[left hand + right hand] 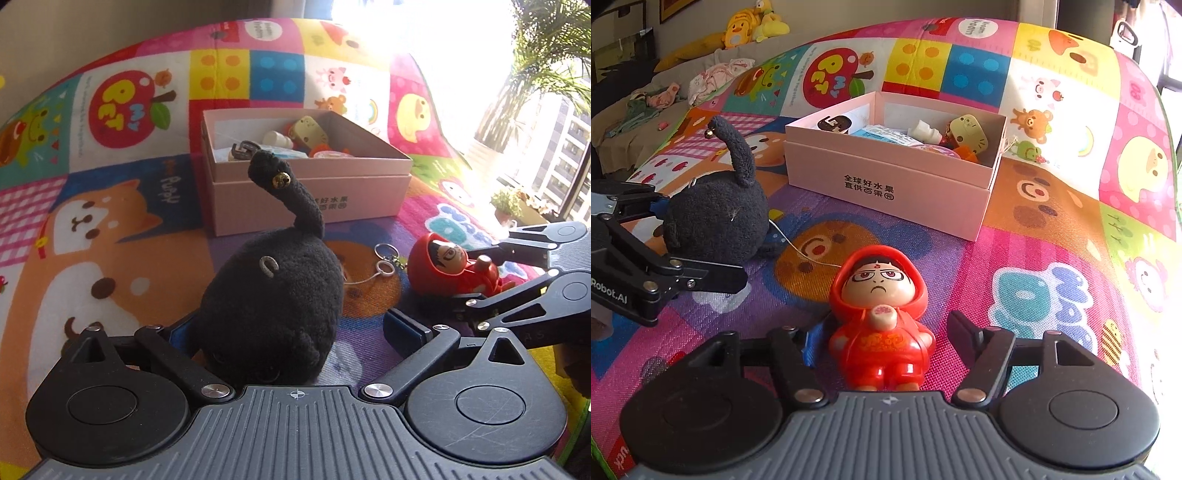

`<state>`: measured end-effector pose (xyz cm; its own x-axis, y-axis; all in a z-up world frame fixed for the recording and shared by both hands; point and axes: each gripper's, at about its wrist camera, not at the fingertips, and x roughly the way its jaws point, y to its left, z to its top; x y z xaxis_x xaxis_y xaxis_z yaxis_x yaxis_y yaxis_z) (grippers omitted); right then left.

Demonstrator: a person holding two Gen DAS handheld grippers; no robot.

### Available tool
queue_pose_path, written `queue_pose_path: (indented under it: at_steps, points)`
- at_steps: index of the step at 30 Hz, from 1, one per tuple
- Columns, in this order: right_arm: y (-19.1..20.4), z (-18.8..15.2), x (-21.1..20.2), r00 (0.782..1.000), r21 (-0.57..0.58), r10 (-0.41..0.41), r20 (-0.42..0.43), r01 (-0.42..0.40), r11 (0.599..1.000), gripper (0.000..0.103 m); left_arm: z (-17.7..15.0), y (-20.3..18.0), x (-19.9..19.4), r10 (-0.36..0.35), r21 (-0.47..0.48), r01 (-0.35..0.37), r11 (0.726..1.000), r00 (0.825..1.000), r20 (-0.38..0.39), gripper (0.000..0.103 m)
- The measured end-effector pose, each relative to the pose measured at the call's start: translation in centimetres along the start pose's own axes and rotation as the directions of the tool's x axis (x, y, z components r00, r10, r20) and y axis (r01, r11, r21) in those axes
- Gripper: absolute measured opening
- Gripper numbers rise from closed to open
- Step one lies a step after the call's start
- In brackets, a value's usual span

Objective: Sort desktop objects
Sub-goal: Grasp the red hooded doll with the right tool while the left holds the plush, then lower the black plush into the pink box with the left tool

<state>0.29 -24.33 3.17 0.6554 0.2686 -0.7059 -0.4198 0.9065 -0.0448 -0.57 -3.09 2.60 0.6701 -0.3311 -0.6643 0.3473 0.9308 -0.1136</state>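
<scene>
Left wrist view: black plush cat (273,295) sits right at my left gripper (295,328), body lodged between the fingers, head end nearest the camera, tail (291,192) standing up and away toward the pink box (314,192). Jaws spread wide; left pad hidden behind the fur, right pad (404,326) stands clear of the plush w/ mat showing between. No pinch yet. Long axis of the cat runs along my pointing line, so closing would take it across its width. Box lies straight ahead beyond the tail, open, already holding small items. My right gripper enters at the right edge, fingers either side of the red hooded doll (454,266). A key ring (386,254) on a cord lies between the two toys.

Right wrist view: doll (882,325) lies on its back on the play mat (1071,258), feet toward the camera, head away, centred between the fingers of my right gripper (882,343). Jaws part-spread; gaps show on both sides, so nothing gripped. Doll's long axis also runs along my pointing line. Box (886,184) is ahead, slightly right. Left gripper (701,240) seen at the left edge, bracketing the cat (716,221).

Judgement: each hand is nearer its own toy; both need only to close, then lift fwd to the box. Risk: the cord trailing from the cat may drag.
</scene>
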Motion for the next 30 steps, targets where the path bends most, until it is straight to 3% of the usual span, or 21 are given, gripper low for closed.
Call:
queue_pose_path:
  at_steps: [3,7,13,16,18,20,21,22,23,27,30]
  points:
    - [0.0,-0.1,0.0,1.0,0.001,0.002,0.001,-0.002,1.0,0.072,-0.2,-0.5,-0.6,0.006,0.019,-0.006,1.0,1.0,0.004,0.102]
    - [0.0,-0.1,0.0,1.0,-0.004,-0.005,0.002,0.005,1.0,0.075,-0.4,-1.0,-0.7,0.137,0.085,-0.141,0.986,0.989,0.055,0.102]
    - [0.1,-0.1,-0.1,1.0,-0.008,-0.008,0.003,0.008,1.0,0.075,0.1,-0.4,0.3,0.184,0.065,-0.189,0.98,0.98,0.079,0.102]
    - [0.2,0.0,-0.2,1.0,-0.015,-0.008,0.007,0.008,1.0,0.075,0.1,-0.4,0.4,0.183,0.062,-0.189,0.98,0.979,0.089,0.098]
    - [0.2,0.2,-0.3,1.0,-0.013,-0.007,0.011,0.007,1.0,0.075,0.1,-0.6,0.4,0.172,0.071,-0.179,0.981,0.981,0.094,0.082]
    - [0.1,0.4,-0.4,1.0,-0.005,-0.005,0.012,0.005,1.0,0.073,0.1,-0.9,0.3,0.174,0.082,-0.182,0.98,0.98,0.101,0.074]
    - [0.1,0.5,-0.4,1.0,-0.003,-0.002,0.006,0.002,1.0,0.07,0.1,-1.0,0.2,0.179,0.086,-0.188,0.978,0.978,0.103,0.074]
    - [0.1,0.6,-0.3,1.0,-0.003,0.009,-0.01,-0.009,1.0,0.056,0.1,-1.0,0.2,0.179,0.091,-0.188,0.978,0.978,0.104,0.074]
    - [0.0,0.7,-0.2,1.0,0.003,0.011,-0.022,-0.011,1.0,0.052,0.1,-1.1,0.1,0.177,0.093,-0.186,0.978,0.979,0.102,0.073]
    - [-0.6,1.4,-1.1,0.998,0.036,0.047,-0.034,-0.046,0.998,0.052,0.2,-0.9,-0.8,0.153,0.067,-0.16,0.985,0.983,0.1,0.072]
    - [-1.7,3.4,-3.7,0.998,0.053,0.032,0.048,-0.034,0.998,0.052,1.8,-0.7,-2.0,0.127,0.054,-0.135,0.989,0.982,0.137,0.072]
